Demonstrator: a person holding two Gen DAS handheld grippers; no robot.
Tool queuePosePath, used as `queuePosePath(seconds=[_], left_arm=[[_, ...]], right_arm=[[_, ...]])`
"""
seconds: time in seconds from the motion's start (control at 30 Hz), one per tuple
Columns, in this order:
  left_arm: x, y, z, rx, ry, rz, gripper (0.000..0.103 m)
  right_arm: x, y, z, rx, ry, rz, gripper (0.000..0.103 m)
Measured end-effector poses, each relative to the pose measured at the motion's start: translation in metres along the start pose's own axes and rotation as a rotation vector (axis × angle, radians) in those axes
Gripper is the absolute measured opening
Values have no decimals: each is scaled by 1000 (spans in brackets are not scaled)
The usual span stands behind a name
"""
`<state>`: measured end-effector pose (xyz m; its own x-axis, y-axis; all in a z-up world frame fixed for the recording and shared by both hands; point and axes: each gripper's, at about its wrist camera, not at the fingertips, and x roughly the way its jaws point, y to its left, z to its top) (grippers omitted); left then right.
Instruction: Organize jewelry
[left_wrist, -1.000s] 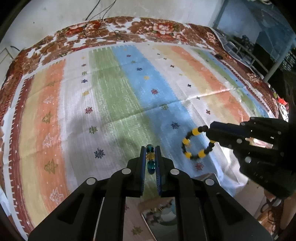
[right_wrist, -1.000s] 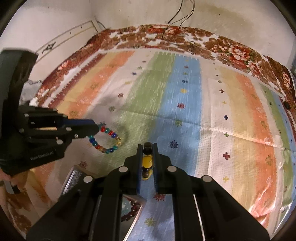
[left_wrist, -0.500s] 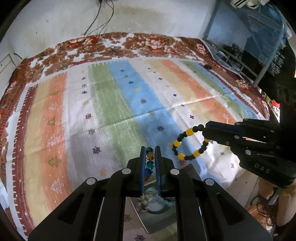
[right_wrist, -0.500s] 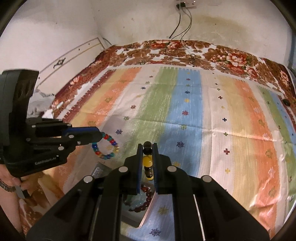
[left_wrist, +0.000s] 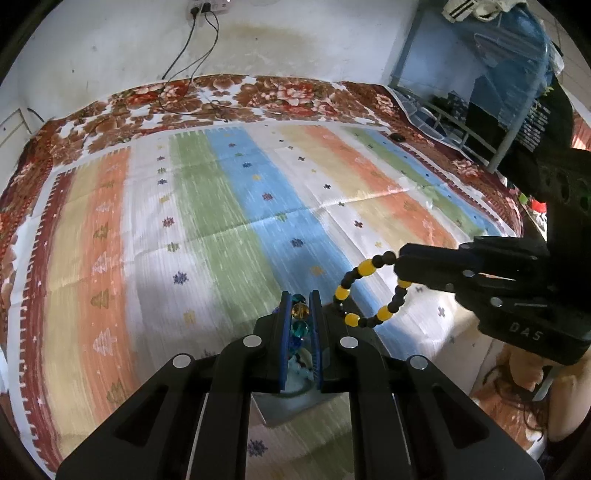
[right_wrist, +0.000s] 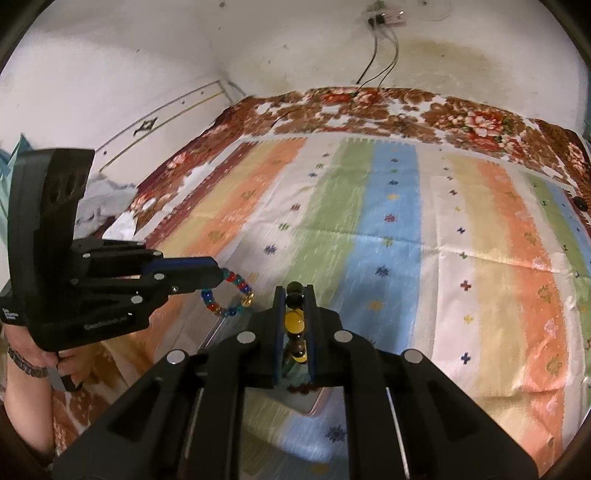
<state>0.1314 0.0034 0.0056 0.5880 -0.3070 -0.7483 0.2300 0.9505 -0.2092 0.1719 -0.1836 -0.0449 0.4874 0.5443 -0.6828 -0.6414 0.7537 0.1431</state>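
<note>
My left gripper is shut on a bracelet of coloured glass beads; in the right wrist view the gripper holds that bracelet hanging in the air. My right gripper is shut on a black-and-yellow bead bracelet; in the left wrist view the gripper holds that bracelet as a hanging loop. Both are raised above a shiny box near the cloth's front edge, which also shows in the right wrist view with dark red beads inside.
A striped cloth with small patterns covers the bed, with a floral border at the back. Cables hang down the far wall. A blue metal rack stands at the right. A small dark object lies far right.
Both grippers have risen and tilted up with their bracelets still held. The shiny box now sits lower in both views, mostly behind the fingers, and more wall shows.
</note>
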Motion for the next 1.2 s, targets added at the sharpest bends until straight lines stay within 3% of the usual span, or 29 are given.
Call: queuePosePath(seconds=[0.57,0.7,0.87,1.1,1.2], left_arm=[[-14,-5,-39,-7,-5,-9,9],[-18,-5,-41,-6,-16,-14,21],[-20,-5,-46,-1,-18,-5,27],[-32,-13,-63,40,-41,5,51],[-40,-16,-66,46,-73,-2,66]], right_arm=[[7,18,-30,-60,37,-13,12],[1,18,-31,-68,6,-26,34],[-3,13,-36,-66,-4,-46,39],[-12,11,-47,-62,-27,-34,48],[-16,13,-50,-68,-37,-32,57]])
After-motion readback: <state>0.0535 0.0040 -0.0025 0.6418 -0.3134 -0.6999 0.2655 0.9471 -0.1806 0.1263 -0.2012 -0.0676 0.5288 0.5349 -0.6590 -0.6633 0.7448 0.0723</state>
